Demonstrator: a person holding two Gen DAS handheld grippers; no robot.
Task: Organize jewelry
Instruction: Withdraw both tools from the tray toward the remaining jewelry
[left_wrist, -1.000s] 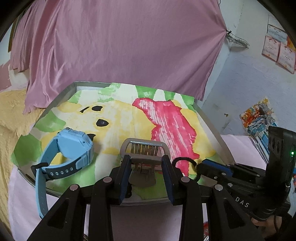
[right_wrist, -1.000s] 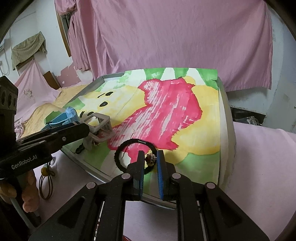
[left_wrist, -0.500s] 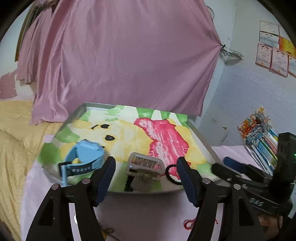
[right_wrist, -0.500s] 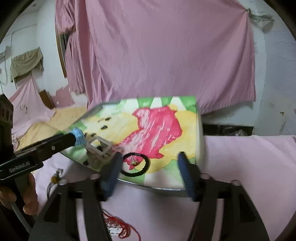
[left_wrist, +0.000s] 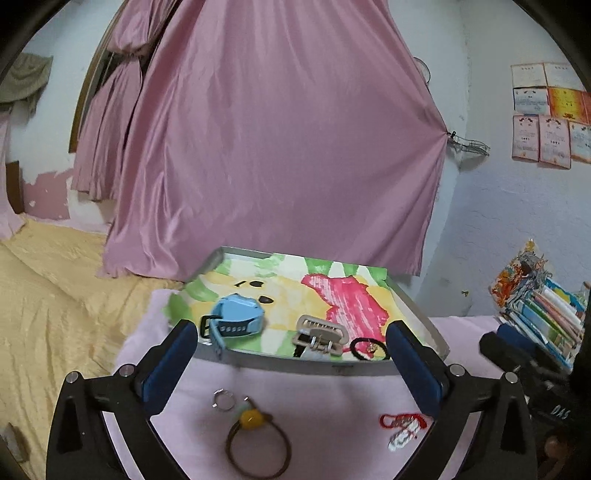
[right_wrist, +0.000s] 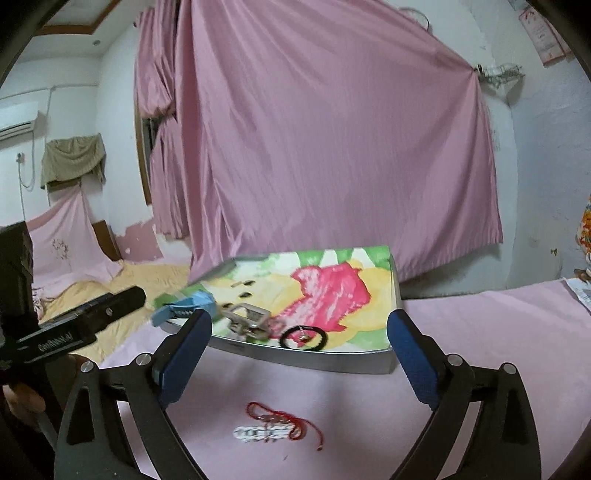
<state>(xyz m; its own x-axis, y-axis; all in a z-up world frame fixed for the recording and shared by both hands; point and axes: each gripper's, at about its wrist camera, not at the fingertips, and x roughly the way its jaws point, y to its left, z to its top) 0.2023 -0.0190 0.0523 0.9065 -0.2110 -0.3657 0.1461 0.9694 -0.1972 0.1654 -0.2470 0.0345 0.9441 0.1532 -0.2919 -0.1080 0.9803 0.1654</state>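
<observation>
A metal tray (left_wrist: 280, 363) with a painted cartoon lining holds a blue smartwatch (left_wrist: 236, 322), a silver hair clip (left_wrist: 320, 334) and a black hair tie with a charm (left_wrist: 369, 348). They also show in the right wrist view: tray (right_wrist: 314, 360), watch (right_wrist: 184, 308), clip (right_wrist: 249, 320), hair tie (right_wrist: 303, 336). On the pink cloth in front lie a small ring (left_wrist: 223, 398), a brown hair tie with a yellow bead (left_wrist: 256, 439) and a red string bracelet (left_wrist: 404, 426), (right_wrist: 280, 424). My left gripper (left_wrist: 291, 369) and right gripper (right_wrist: 299, 354) are both open, empty, drawn back from the tray.
A pink curtain (left_wrist: 277, 147) hangs behind the tray. A yellow bedspread (left_wrist: 48, 295) lies to the left. Stacked books (left_wrist: 543, 306) stand at the right. The other gripper's body shows at each view's edge (right_wrist: 74, 325).
Both grippers let go of the clip and the black hair tie, opened wide and pulled back from the tray. The pink cloth with loose jewelry came into view.
</observation>
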